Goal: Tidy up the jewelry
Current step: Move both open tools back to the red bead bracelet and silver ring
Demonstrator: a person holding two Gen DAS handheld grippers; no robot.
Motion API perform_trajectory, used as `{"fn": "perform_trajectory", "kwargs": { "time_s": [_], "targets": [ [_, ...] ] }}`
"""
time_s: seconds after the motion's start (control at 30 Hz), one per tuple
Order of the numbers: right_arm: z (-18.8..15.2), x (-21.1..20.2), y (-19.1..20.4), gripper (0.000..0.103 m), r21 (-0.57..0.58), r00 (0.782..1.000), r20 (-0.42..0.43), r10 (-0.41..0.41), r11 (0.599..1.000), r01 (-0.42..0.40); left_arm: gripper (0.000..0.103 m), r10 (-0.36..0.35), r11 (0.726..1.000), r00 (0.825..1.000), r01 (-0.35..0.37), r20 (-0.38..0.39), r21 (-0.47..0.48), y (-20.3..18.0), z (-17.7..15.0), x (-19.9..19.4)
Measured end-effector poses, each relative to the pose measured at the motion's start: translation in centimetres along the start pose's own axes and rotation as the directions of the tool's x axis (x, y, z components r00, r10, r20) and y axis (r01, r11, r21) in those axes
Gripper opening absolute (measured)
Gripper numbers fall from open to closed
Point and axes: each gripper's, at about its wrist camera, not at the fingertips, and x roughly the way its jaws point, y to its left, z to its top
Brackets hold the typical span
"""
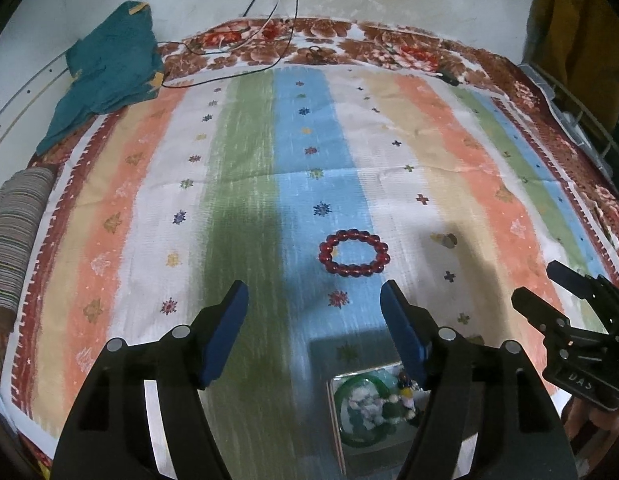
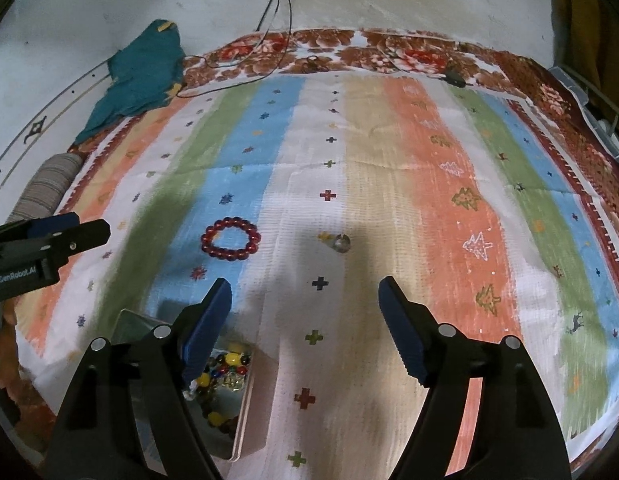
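A ring-shaped bracelet of dark red glossy beads point(image 1: 354, 253) lies flat on the blue stripe of the striped woven cloth point(image 1: 245, 184), ahead of the left gripper point(image 1: 313, 300). Just right of it sits 1 small pale ring point(image 2: 341, 242), too blurred to make out. A clear plastic box point(image 2: 239, 412) of mixed jewelry is partly hidden behind the fingers. Both the left and the right gripper point(image 2: 305, 300) stand released, with nothing between their blue pads point(image 2: 401, 328). A teal cloth point(image 1: 109, 76) lies far left.
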Motion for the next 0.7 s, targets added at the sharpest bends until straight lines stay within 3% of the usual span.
{"fn": "perform_trajectory", "kwargs": {
  "time_s": [0.7],
  "targets": [
    [2.5,4.9,-1.6,0.077,0.031,0.996,-0.090,-0.008,0.999,0.011,0.070,-0.016,1.000,0.995,0.015,-0.103,-0.003,0.0,2.3,6.1]
  ]
}}
